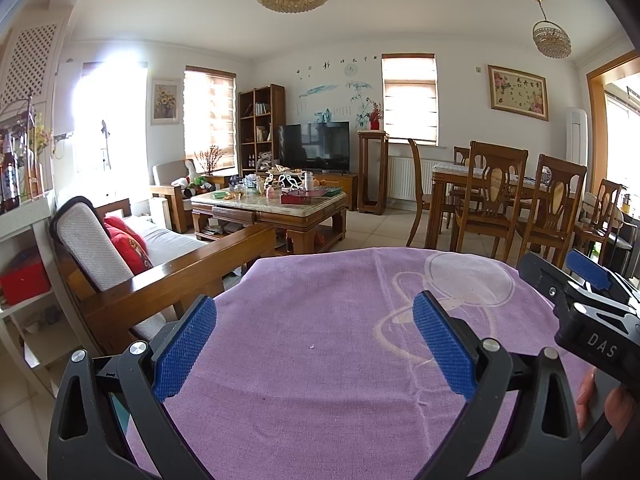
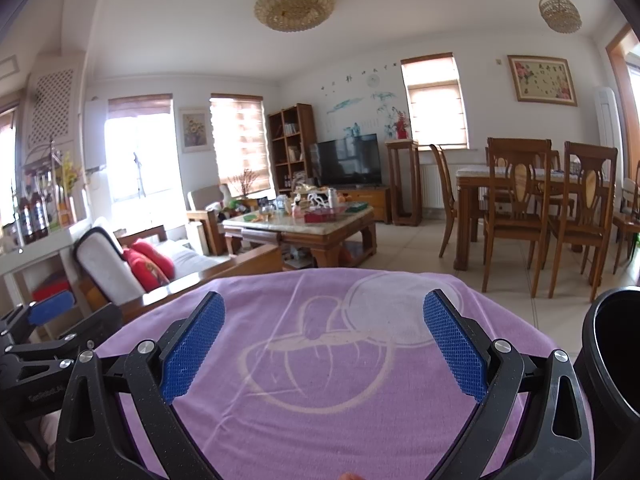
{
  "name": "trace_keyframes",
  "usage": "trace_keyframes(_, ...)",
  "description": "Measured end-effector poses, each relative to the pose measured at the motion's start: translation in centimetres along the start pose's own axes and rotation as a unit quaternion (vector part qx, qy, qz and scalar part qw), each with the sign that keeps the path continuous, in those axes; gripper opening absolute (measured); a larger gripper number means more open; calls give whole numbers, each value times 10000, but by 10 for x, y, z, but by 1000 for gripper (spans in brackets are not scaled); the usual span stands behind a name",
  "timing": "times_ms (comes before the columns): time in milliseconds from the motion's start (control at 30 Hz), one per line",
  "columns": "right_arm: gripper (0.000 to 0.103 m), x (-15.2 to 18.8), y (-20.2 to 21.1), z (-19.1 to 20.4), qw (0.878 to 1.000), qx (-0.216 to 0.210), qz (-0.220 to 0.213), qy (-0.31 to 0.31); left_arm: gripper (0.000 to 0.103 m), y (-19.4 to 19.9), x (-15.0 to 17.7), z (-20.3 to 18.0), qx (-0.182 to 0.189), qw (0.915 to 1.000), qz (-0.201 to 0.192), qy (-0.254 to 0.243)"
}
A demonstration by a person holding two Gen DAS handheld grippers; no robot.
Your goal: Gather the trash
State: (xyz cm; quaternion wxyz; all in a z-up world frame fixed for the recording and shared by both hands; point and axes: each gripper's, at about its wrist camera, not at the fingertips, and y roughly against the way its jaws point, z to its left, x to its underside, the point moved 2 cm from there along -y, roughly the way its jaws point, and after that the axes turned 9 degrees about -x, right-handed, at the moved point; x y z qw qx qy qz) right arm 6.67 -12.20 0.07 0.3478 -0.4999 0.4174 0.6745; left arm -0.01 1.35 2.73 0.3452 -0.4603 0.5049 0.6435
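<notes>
A table is covered by a purple cloth [image 1: 328, 360] printed with pale loops; a black bin [image 2: 612, 356] is seen at its right edge.

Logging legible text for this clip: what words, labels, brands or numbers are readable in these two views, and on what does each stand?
"DAS": white letters on the black body of the right gripper, seen in the left wrist view.
Faint embossed lettering on the left gripper body in the right wrist view: too dim to read reliably.
Characters on the framed flower picture and the wall decals: too small to read.
Labels on the bottles: blurred.
</notes>
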Motion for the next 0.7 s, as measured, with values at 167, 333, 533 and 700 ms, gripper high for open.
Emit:
trace_keyframes(167,98,0,0,0,10000,-1,-2,-2,98,0,0,-1,2,10000,1,-2)
trace_keyframes(333,98,0,0,0,10000,2,3,-1,98,2,-1,2,-6,10000,-81,16)
trace_keyframes(533,98,0,0,0,10000,3,4,-6,98,-1,-2,6,11,10000,-42,40)
trace_keyframes(700,98,0,0,0,10000,3,2,-4,98,-1,-3,7,11,10000,-38,19)
